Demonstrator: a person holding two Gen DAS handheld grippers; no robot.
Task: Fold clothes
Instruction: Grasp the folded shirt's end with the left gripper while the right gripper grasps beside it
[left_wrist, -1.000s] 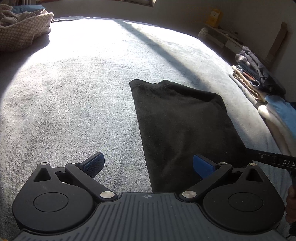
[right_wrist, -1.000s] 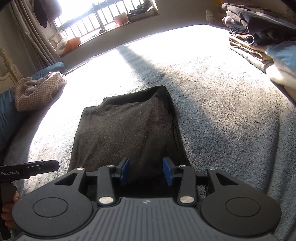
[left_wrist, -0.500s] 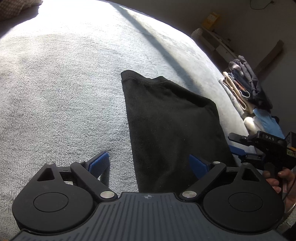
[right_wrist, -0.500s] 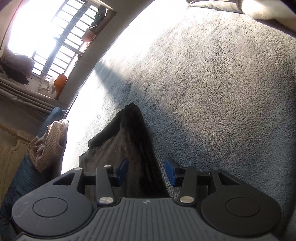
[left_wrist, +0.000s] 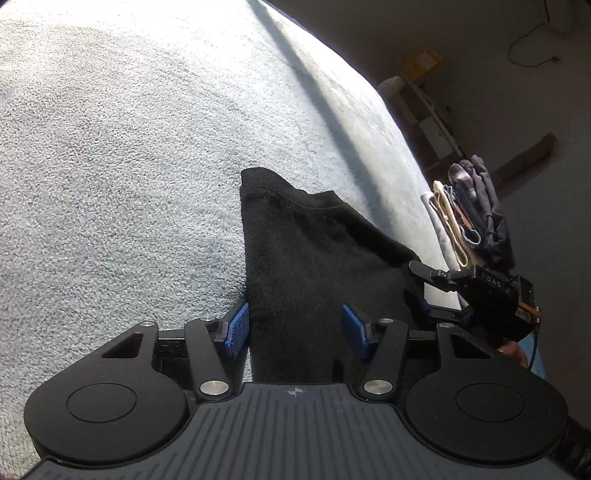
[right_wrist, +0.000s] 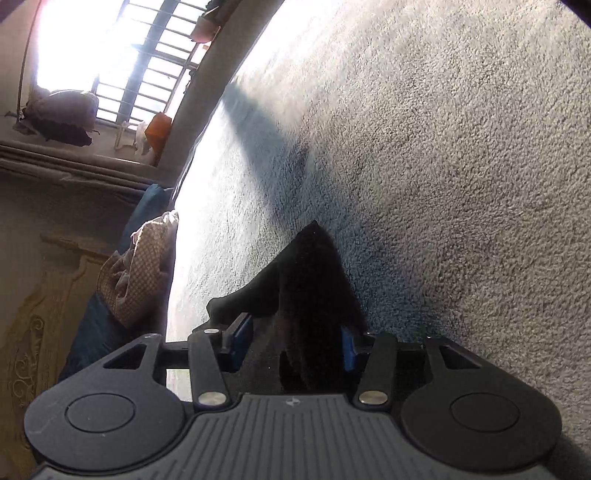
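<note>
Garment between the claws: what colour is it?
Plain black garment, clearest in the left wrist view.

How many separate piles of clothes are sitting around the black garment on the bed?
2: a stack of folded clothes at the bed's right edge, and a crumpled checked heap at its left edge. Others may lie out of view.

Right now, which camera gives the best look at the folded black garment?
The left wrist view: the black garment lies broadly visible on the grey blanket, its stitched far edge sharp and lit. The right wrist view shows the black garment only edge-on, a dark, narrow, shadowed wedge with little surface detail.
</note>
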